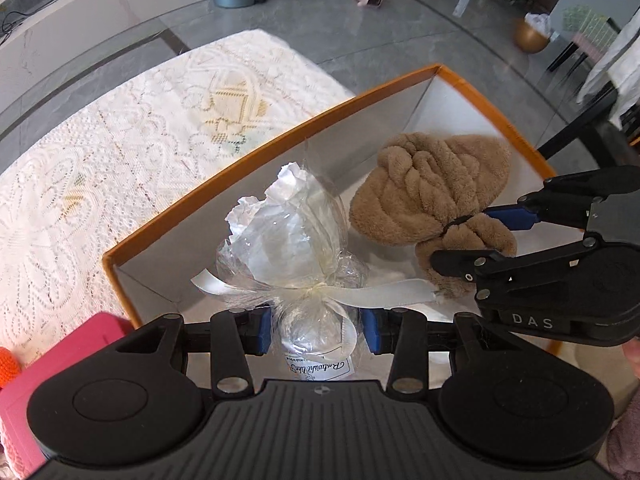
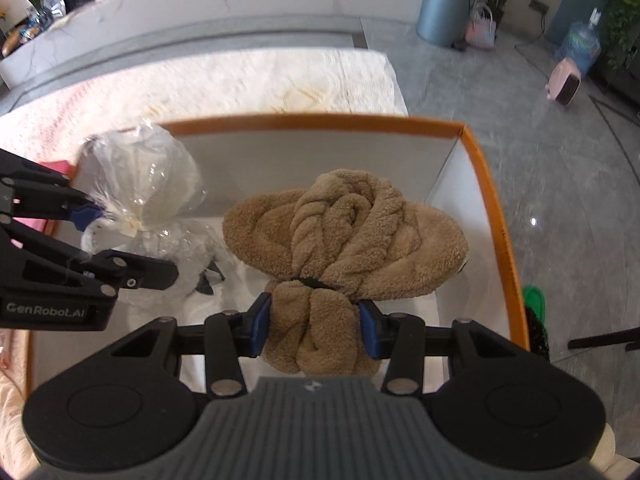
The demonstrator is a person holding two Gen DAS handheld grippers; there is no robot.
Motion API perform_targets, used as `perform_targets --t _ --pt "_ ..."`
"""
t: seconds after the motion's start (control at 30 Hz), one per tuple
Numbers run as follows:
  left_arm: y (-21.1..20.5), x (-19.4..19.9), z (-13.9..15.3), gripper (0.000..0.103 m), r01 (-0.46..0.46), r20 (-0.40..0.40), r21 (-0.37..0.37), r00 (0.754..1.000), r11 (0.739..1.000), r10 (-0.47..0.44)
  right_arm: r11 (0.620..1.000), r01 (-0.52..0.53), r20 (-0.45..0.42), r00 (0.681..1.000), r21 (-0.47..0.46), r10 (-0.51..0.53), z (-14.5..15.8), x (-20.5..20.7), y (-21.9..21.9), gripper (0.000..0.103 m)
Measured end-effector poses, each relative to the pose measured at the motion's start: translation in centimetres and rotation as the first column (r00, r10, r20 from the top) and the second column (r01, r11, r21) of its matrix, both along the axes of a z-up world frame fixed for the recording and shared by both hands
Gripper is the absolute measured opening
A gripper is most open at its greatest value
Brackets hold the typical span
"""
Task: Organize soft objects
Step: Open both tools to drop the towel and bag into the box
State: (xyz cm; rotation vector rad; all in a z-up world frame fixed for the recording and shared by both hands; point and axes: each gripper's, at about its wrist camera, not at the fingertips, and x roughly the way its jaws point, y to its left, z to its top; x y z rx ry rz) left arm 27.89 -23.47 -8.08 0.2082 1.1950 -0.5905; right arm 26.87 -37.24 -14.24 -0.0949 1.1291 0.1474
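Note:
An orange-rimmed box (image 1: 256,152) with white walls stands on the lace-covered table; it also shows in the right wrist view (image 2: 492,200). My left gripper (image 1: 318,330) is shut on a clear cellophane-wrapped bundle (image 1: 288,236) tied with a white ribbon (image 1: 384,292), held inside the box at its left side; the bundle also shows in the right wrist view (image 2: 148,176). My right gripper (image 2: 316,320) is shut on the tied end of a brown fluffy twisted towel (image 2: 348,232), held inside the box at its right. The towel (image 1: 432,192) and right gripper (image 1: 476,236) show in the left wrist view.
A white lace cloth (image 1: 132,132) covers the table left of the box. A pink item (image 1: 60,364) and an orange knitted thing (image 1: 8,364) lie by the box's near left corner. A green object (image 2: 534,300) sits outside the right wall. Grey floor lies beyond.

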Motion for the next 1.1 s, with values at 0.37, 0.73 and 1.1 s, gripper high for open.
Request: perform_targets --t 0.37,0.73,1.1 --pt "-0.3 -0.3 0.1 0.072 0.005 0.017 0.003 1.0 1.0 -0.005 0.999 -0.02 -0.034 0.999 -0.032 0.019 -1.4 0.2 0.9 0.058" --pt "0.8 -1.5 3.2 0.082 -0.003 0.057 -0.029 0.998 1.0 0.005 0.996 -0.008 0.01 1.0 -0.088 0.009 1.8 -1.6 1.3 0.078" --pt "5.2 -7.9 8.2 0.074 -0.019 0.183 -0.124 0.982 0.992 0.042 0.996 0.023 0.123 0.992 -0.086 -0.012 6.9 -7.0 4.0 0.081"
